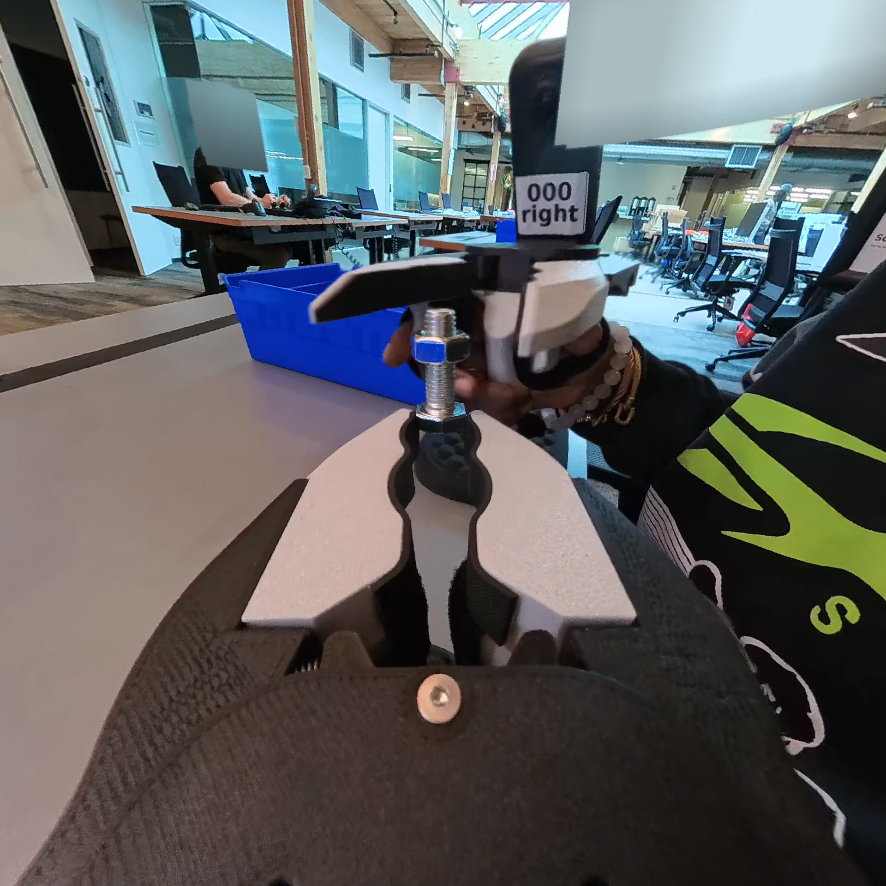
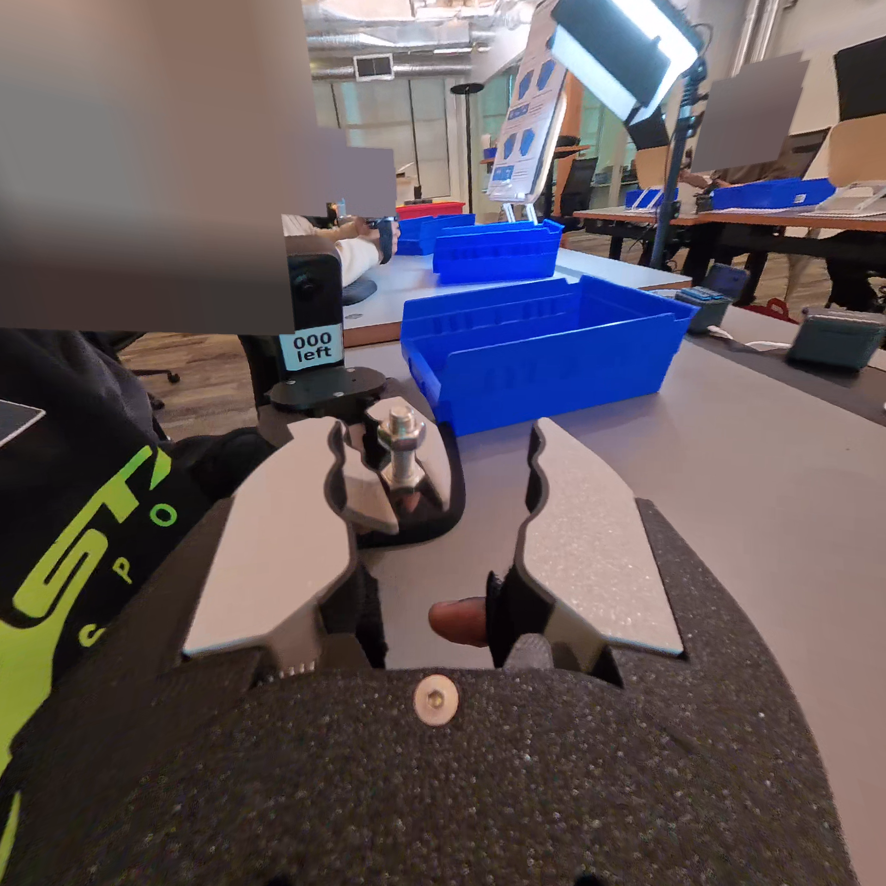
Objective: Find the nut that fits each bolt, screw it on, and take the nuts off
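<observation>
Grey table [image 1: 144, 479] below, my left gripper [image 1: 438, 424] clamps the stiff, slick steel bolt [image 1: 438, 378] by its head; right gripper [image 2: 434, 472] gapes empty, so I'd grab the nut [image 1: 441, 349] by its flats.

An open-plan office is shown; long rows of desks [image 1: 268, 221] with black swivel chairs [image 1: 776, 283] are seen under exposed timber beams [image 1: 307, 96] and ceiling ducts [image 2: 383, 43]; glass-walled rooms [image 1: 355, 139] are lined along one side; blue plastic bins [image 2: 542, 355] are set out on grey tables [image 2: 767, 479] beneath a studio light panel [image 2: 628, 52].
</observation>
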The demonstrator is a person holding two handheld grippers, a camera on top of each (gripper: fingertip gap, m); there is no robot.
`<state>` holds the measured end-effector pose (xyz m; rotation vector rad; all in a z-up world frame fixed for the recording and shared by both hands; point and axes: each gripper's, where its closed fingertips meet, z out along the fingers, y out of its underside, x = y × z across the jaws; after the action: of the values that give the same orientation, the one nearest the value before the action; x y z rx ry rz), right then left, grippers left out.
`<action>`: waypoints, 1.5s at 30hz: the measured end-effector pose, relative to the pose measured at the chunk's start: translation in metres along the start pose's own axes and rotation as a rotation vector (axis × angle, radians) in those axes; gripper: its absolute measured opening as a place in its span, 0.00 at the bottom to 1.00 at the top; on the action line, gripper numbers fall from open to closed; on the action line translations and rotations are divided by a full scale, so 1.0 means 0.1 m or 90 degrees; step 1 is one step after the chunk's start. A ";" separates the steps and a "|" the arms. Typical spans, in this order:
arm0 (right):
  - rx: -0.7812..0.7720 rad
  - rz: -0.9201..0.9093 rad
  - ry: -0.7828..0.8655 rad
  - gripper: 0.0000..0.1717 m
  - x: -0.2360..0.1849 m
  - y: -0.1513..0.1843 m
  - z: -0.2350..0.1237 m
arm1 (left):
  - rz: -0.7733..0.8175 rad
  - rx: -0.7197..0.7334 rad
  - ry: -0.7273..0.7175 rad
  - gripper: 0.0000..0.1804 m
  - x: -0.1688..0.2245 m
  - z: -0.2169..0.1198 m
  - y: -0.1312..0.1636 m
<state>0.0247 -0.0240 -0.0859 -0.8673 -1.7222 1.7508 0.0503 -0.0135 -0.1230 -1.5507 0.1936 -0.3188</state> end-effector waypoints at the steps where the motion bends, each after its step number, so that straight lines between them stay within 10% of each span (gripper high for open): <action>1: -0.009 -0.004 -0.002 0.45 -0.02 0.03 0.06 | 0.002 -0.004 0.003 0.10 0.02 0.01 0.01; 18: -0.021 0.023 -0.009 0.45 0.02 0.09 -0.03 | 0.013 0.013 0.054 0.10 0.14 -0.01 -0.01; 24: 0.013 0.036 0.081 0.13 0.33 0.06 -0.39 | 0.008 0.019 0.050 0.10 0.11 -0.06 -0.03; 33: 0.008 0.026 -0.030 0.43 -0.06 0.04 -0.08 | 0.013 0.007 0.047 0.10 0.11 -0.02 0.01; 45: -0.028 0.029 -0.029 0.47 -0.07 0.09 0.23 | 0.024 -0.003 0.064 0.10 0.17 0.00 0.04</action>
<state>0.0120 -0.0448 -0.0949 -0.8987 -1.7893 1.7807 0.0668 -0.0191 -0.1256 -1.5351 0.3020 -0.3677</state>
